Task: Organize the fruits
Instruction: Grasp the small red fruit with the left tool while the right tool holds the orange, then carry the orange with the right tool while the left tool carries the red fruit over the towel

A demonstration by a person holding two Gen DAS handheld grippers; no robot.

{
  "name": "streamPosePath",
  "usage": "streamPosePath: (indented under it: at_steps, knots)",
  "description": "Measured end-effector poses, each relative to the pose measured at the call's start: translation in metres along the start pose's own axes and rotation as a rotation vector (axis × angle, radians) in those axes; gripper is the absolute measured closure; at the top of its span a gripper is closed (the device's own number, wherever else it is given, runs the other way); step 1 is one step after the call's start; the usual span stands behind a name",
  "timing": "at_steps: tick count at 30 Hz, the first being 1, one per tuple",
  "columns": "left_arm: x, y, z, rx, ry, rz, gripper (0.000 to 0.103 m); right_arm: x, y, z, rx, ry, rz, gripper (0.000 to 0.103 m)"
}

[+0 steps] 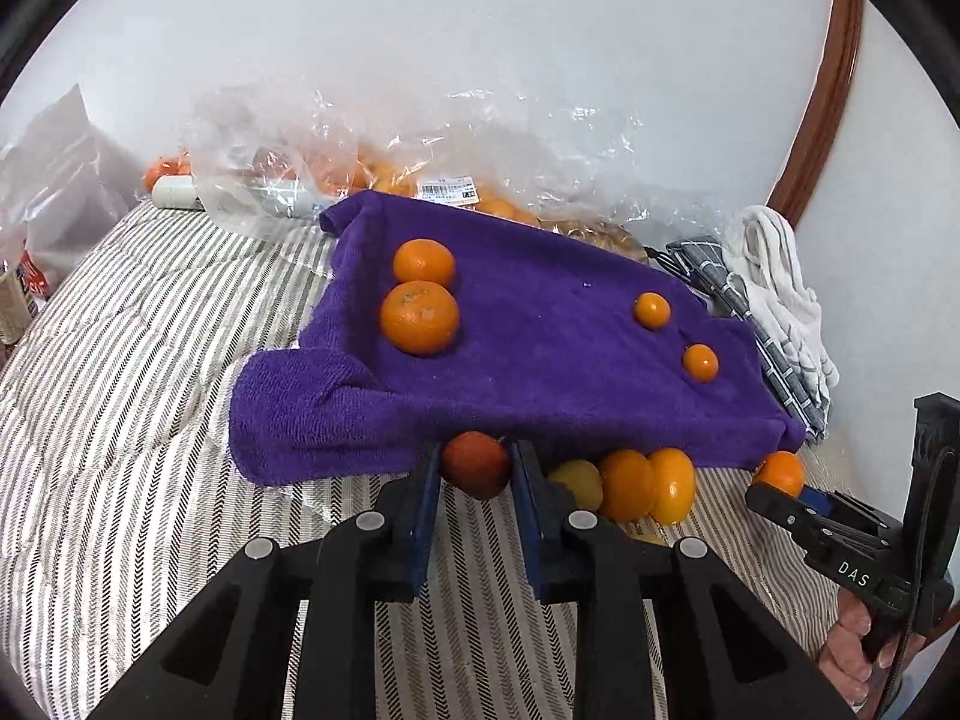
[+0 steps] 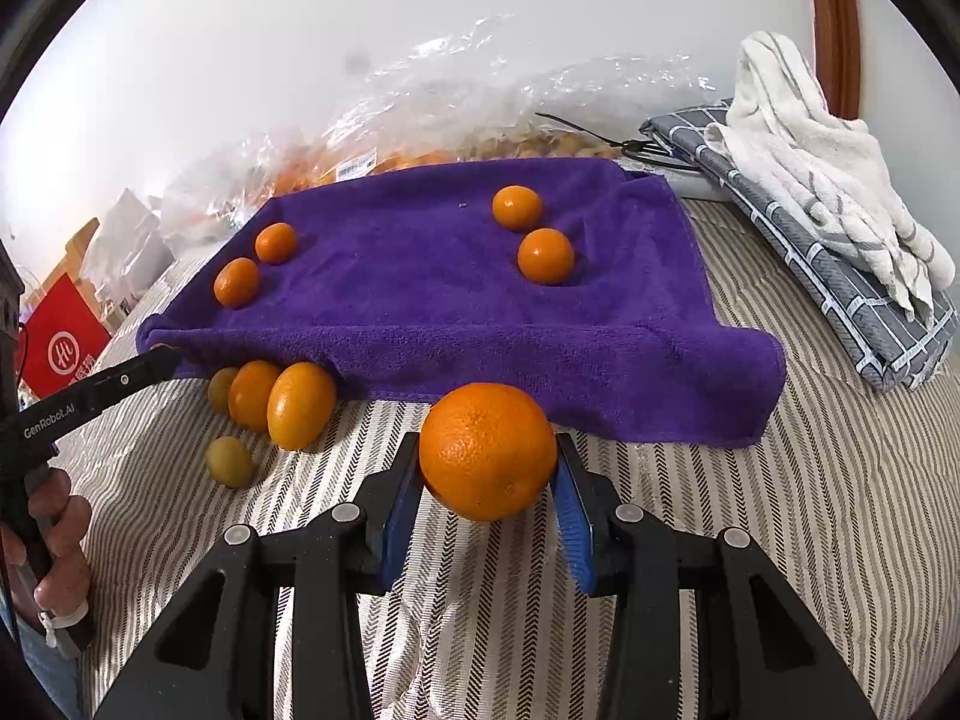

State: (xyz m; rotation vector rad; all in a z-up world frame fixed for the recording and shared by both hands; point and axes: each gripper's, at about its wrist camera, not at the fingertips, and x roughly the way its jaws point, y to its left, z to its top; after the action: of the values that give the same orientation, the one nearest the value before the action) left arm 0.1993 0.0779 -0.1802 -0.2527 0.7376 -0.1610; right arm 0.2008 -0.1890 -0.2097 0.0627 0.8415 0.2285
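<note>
Left gripper [image 1: 475,468]: your jaws squeezed a small dark-red round fruit [image 1: 477,463].
Right gripper [image 2: 487,474]: your jaws held a big orange [image 2: 487,450].
Next: put both on the purple towel [image 2: 420,276].

Four oranges [image 2: 545,256] sit on the purple towel [image 2: 420,300], others along its front edge.

Striped grey-and-white quilted bedcover [image 2: 750,540] fills the lower frame. White striped crumpled cloth [image 2: 810,156] lies on a folded grey grid-patterned cloth [image 2: 852,294], upper right. Red printed bag [image 2: 57,348], left edge.
</note>
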Motion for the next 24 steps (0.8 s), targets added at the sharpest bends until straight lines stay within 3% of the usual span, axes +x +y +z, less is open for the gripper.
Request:
streamPosePath:
  at_steps: [7, 24]
  knots:
    - [-0.012, -0.001, 0.003, 0.019, -0.076, 0.082, 0.08, -0.001, 0.001, 0.0, -0.007, -0.004, 0.015, 0.061]
    - [-0.021, 0.018, 0.007, -0.07, -0.111, 0.09, 0.08, -0.005, 0.004, -0.001, -0.002, -0.029, 0.043, 0.061]
